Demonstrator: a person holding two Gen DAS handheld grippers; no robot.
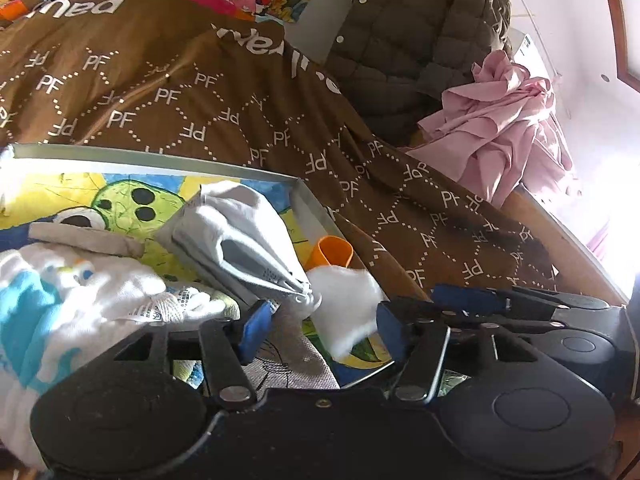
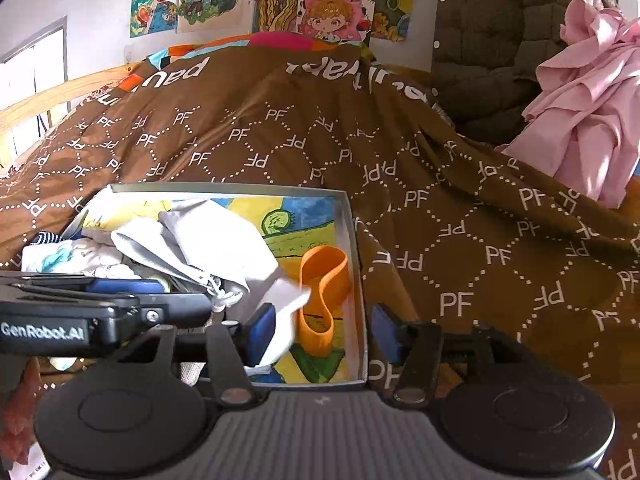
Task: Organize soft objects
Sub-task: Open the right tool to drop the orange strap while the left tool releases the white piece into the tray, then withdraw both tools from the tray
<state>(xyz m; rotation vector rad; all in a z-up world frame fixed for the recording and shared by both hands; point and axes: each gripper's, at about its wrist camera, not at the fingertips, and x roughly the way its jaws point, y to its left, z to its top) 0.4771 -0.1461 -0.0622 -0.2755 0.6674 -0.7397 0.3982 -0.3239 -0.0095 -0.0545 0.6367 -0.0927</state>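
A shallow grey cardboard box with a colourful cartoon drawing on its floor rests on a bed covered by a brown blanket printed with white "PF" lettering. The box holds the soft objects: a light grey drawstring fabric pouch lies across the middle, a white cloth with blue markings fills the left part, and an orange looped elastic band stands on edge against the right wall. A white fluffy piece lies near the orange band, between the two blue pads of the left gripper; its jaws stand apart and the pads do not press on the piece. A grey printed fabric lies directly below that gripper. The right gripper hovers over the near right corner of the box; its jaws stand apart, one pad inside the box beside a pale cloth flap, the other outside the box wall, gripping nothing. The left gripper body appears at the left edge of the right wrist view. A crumpled pink garment and a dark quilted jacket lie beyond the blanket on the right, and cartoon posters hang on the wall behind.
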